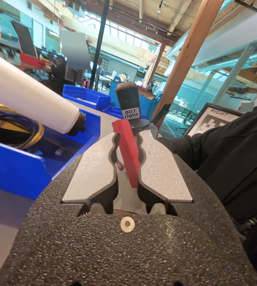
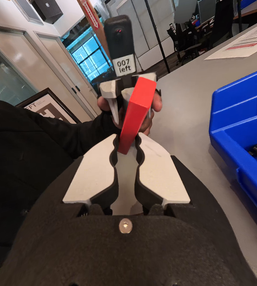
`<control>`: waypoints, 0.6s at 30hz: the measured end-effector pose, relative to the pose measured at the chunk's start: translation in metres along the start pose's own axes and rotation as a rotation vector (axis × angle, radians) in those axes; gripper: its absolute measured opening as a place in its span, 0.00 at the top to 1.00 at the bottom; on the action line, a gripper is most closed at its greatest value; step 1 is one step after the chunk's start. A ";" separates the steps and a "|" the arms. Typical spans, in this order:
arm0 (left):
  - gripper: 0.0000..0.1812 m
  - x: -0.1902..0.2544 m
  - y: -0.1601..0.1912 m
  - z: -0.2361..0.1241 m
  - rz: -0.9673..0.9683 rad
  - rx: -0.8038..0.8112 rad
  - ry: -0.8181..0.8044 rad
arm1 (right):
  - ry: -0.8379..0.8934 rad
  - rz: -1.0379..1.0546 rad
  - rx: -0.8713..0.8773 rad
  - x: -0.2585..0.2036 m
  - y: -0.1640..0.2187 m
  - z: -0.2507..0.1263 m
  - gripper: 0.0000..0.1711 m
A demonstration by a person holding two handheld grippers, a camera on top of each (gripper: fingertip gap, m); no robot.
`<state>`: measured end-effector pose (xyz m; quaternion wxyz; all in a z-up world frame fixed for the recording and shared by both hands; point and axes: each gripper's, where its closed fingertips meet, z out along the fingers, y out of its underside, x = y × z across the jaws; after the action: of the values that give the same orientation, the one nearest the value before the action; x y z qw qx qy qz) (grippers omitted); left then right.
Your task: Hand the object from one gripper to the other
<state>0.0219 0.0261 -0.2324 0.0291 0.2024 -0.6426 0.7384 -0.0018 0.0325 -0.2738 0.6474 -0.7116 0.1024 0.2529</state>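
The red block point(image 2: 137, 108) hangs in the air between the two tools, above the grey table point(image 2: 186, 100) and left of the blue bin point(image 2: 236, 111). Its long axis runs from one tool to the other, tilted a little off their shared line. At the centre of the right wrist view, the right gripper point(image 2: 127, 137) has its jaws narrow, with only the block's near end set between the tips. It looks pinched there, though the contact on the right-hand pad is hard to make out. In the left wrist view, the left gripper point(image 1: 127, 135) has its jaws wider than the block. The block lies against the pad on the right of the frame, with a clear gap at the other pad. I judge the right tool now carries it, so the left should draw straight back along the block's length. The right tool's tips are hidden behind the block in the left view.
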 end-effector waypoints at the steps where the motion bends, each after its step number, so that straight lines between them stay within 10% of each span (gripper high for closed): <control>1: 0.83 0.000 0.004 0.000 -0.035 -0.029 0.018 | -0.003 -0.019 -0.023 -0.002 0.003 0.001 0.88; 10: 0.90 0.008 0.043 0.015 0.075 -0.243 0.010 | 0.127 -0.198 -0.243 0.008 0.035 0.011 0.89; 18: 0.90 -0.029 -0.044 -0.024 -0.163 0.526 -0.199 | 0.686 -0.669 -0.059 0.041 -0.015 -0.012 0.65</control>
<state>0.0558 0.0628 -0.2030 -0.0285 0.3256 -0.4106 0.8512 0.0426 0.0300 -0.2803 0.6016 -0.7661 0.0680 -0.2160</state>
